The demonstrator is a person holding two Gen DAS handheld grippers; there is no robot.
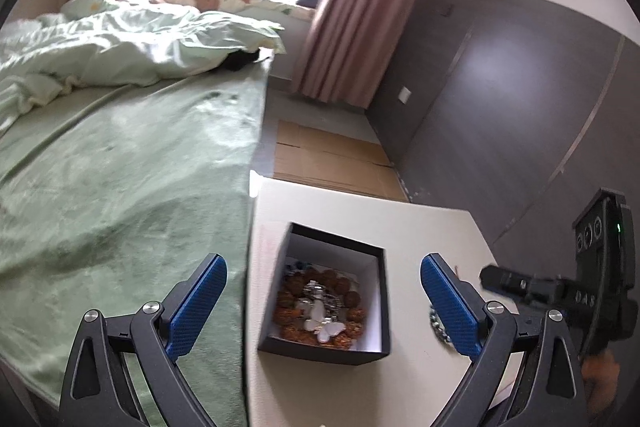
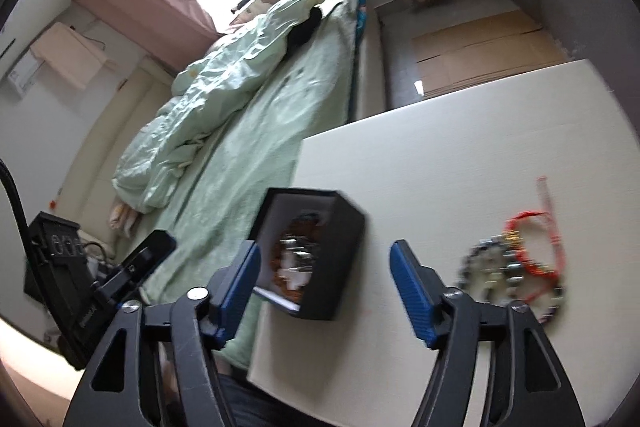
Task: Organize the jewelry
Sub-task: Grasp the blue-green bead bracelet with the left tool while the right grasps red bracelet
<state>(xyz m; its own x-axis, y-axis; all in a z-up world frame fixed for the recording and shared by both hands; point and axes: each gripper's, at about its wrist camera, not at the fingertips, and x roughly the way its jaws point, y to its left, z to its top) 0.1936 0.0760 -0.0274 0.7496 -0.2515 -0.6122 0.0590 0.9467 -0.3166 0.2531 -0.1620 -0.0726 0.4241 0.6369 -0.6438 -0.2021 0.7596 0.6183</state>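
box point(image 1: 325, 301), black, white-lined, brown beads point(image 1: 320, 307) inside

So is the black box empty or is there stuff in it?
Not empty. The open black box holds a brown bead bracelet and a white butterfly piece.

Left gripper point(image 1: 323, 301) gapes over black box point(image 1: 325, 293); beaded bracelet point(image 1: 320, 307) inside.

Left tool point(image 1: 323, 307) fingers spread wide, right tool point(image 2: 325, 287) likewise
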